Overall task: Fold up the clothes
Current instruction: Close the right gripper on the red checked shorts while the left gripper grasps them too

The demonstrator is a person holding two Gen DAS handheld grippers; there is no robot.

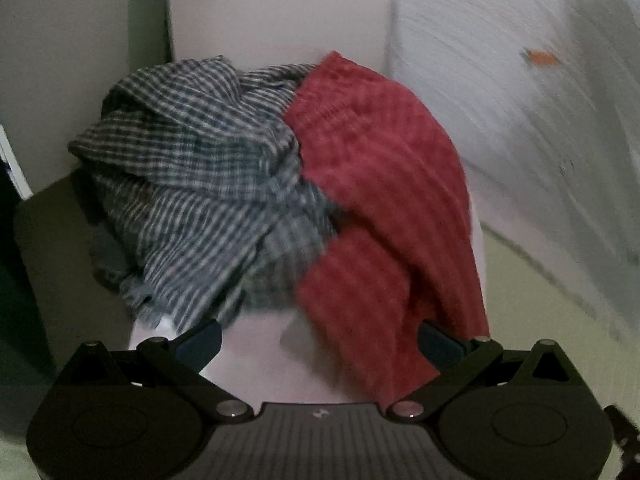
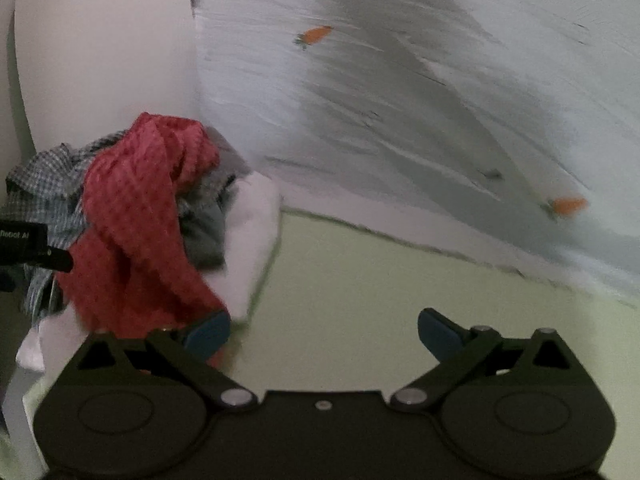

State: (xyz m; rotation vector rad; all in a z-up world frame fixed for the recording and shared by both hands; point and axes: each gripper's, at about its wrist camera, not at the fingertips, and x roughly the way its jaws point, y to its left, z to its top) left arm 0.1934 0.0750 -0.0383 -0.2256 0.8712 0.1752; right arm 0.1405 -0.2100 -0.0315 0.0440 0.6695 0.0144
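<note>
A heap of clothes sits on a white chair [image 1: 256, 344]. A red knitted garment [image 1: 380, 184] drapes over the heap's right side and hangs down the seat's front. A blue-and-white checked shirt [image 1: 192, 168] lies crumpled on the left. My left gripper [image 1: 320, 340] is open just in front of the heap, and the red garment's lower edge hangs between its blue fingertips. In the right wrist view the same red garment [image 2: 136, 232] and checked shirt [image 2: 44, 184] are at the left. My right gripper [image 2: 324, 336] is open over the floor, its left fingertip [image 2: 208, 334] close to the red hem.
A white bedsheet [image 2: 400, 120] printed with small orange carrots hangs at the right and back. Pale green floor [image 2: 380, 288] spreads below it. The chair's white backrest [image 1: 276, 12] rises behind the heap. Part of the other gripper [image 2: 24, 240] shows at the far left edge.
</note>
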